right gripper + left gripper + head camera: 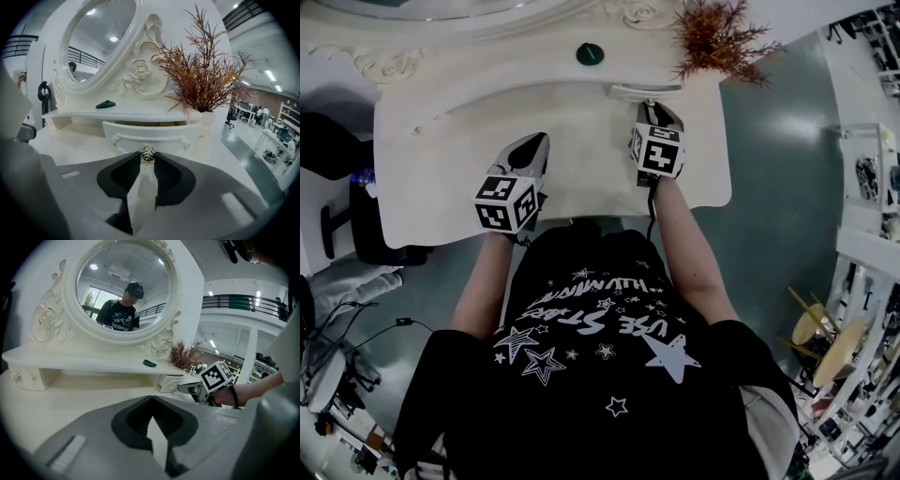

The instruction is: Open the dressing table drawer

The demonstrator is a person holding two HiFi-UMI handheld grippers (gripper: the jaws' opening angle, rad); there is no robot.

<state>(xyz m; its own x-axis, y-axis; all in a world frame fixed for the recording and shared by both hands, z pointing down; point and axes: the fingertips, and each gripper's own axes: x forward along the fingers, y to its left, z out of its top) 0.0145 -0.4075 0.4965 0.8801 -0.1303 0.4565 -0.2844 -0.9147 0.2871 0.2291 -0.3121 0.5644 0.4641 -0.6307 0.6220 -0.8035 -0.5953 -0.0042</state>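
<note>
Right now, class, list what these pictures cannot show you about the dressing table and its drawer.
Drawer interior: right gripper view, hidden behind its own front and the shelf above.
Knob: head view, covered by the right claw.
Green object on the shelf: every view, too small to identify.

Lab hall with railed mezzanine (243, 300), cluttered shelves (872, 178).

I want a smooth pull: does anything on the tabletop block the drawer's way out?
Nothing visible does. The right tongs grip the knob of the drawer, and the tabletop in front of it shows no object in its path.
</note>
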